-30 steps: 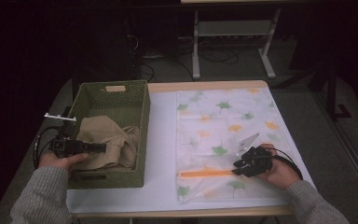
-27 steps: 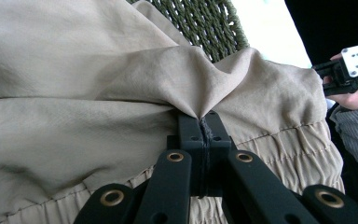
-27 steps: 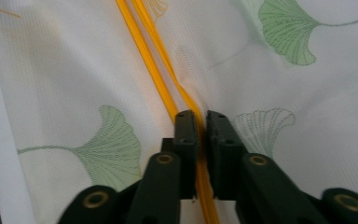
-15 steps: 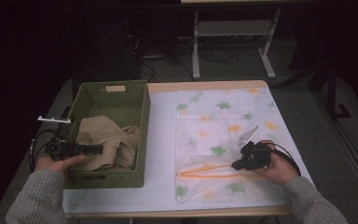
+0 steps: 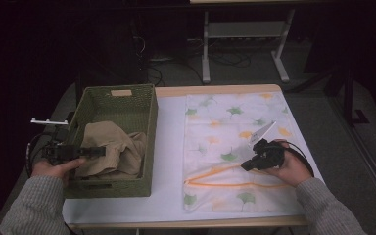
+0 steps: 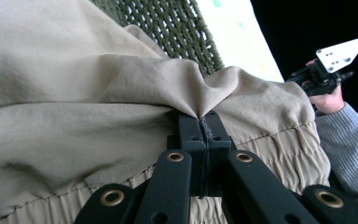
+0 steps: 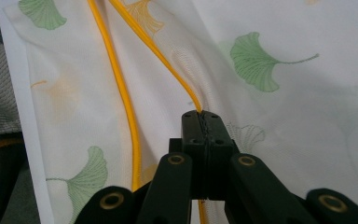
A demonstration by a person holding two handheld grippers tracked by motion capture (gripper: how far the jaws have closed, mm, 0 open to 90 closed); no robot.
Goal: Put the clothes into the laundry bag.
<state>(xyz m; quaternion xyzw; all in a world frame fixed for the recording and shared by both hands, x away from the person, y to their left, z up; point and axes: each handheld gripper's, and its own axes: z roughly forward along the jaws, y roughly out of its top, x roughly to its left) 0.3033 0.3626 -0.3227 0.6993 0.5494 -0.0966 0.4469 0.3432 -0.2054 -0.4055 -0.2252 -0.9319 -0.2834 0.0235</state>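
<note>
A tan garment [image 5: 108,149] lies crumpled in the green woven basket [image 5: 147,117] on the table's left. My left gripper [image 5: 98,152] is shut on a fold of the tan garment [image 6: 121,93], its jaws pinching the cloth [image 6: 200,116]. On the right lies a white mesh bag [image 5: 235,147] printed with ginkgo leaves and edged by an orange zipper [image 5: 215,171]. My right gripper [image 5: 247,165] is shut on the upper zipper edge [image 7: 168,70] of the mesh bag [image 7: 261,93], lifting it so the mouth gapes a little.
The basket's right wall [image 5: 149,147] stands between garment and bag. A white sheet [image 5: 169,147] covers the table. A metal stand [image 5: 245,44] and cables sit on the floor beyond the far edge. A small white bar [image 5: 49,121] lies left of the basket.
The right gripper has pulled the upper zipper edge up and away from the lower one, widening the bag's mouth. The left gripper stays clamped on the garment, nearly still.
</note>
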